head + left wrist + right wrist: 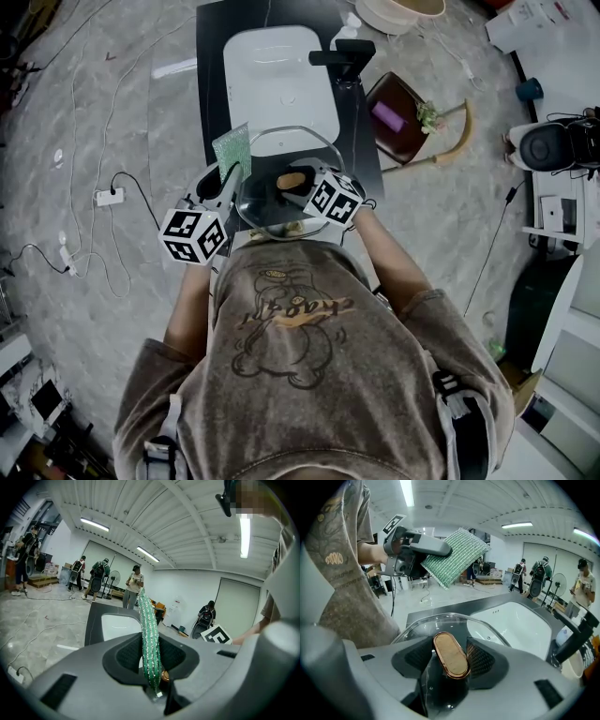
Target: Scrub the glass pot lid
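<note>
The glass pot lid [263, 200] hangs over the near edge of the black counter, in front of my chest. My right gripper [298, 183] is shut on its wooden, copper-rimmed knob [451, 654], and the clear glass [423, 626] spreads out beyond the jaws. A green scouring pad [232, 150] stands upright in my left gripper [228, 178], which is shut on its lower edge. In the left gripper view the pad [149, 634] shows edge-on between the jaws. In the right gripper view the pad [457, 557] is held up above and to the left of the lid, apart from the glass.
A white sink [279, 84] is set in the black counter [211, 66], with a black faucet [343, 58] at its right. A chair [403, 117] stands to the right of the counter. Cables and a power strip [110, 197] lie on the floor at left. Several people stand far off.
</note>
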A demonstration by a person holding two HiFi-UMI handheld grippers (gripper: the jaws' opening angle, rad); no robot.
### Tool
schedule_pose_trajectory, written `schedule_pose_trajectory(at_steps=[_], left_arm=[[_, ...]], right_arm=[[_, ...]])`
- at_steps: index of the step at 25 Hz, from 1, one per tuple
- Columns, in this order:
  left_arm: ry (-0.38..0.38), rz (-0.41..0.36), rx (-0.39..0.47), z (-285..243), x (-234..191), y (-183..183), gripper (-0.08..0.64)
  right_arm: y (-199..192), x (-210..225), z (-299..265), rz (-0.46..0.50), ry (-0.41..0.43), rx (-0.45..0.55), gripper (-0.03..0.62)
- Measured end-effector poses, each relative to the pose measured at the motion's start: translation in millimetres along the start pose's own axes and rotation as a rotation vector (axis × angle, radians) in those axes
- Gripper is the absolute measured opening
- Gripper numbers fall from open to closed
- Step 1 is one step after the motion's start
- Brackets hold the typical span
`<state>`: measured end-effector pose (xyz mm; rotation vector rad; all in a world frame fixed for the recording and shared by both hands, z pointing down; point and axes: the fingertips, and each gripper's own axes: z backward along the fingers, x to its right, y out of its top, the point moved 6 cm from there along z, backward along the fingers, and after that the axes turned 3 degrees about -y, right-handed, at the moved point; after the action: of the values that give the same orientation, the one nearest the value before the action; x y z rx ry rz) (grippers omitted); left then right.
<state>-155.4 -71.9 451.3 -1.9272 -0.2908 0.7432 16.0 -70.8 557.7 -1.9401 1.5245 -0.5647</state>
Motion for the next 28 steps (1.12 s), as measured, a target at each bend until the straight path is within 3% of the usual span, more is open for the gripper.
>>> schedule_pose_trajectory(at_steps=[7,11,28], left_arm=[[-0.011,0.025,-0.003,-4.3,-2.3,-1.3,0.083],[-0.011,0.033,-0.002,-7.8,-3.5,-1.9,0.083],[-0.008,0.058,-0.010,-3.9,-7.5,-8.0,0.083]], right_arm=[[-1.2,-0.8,-2.1,0.169,0.045,-0.063,0.235],[-11.0,4.6,-5.6,0.267,0.066,-0.160,0.234],[-14.8,4.8,-3.3,0.174,0.071,-0.149,0.200]])
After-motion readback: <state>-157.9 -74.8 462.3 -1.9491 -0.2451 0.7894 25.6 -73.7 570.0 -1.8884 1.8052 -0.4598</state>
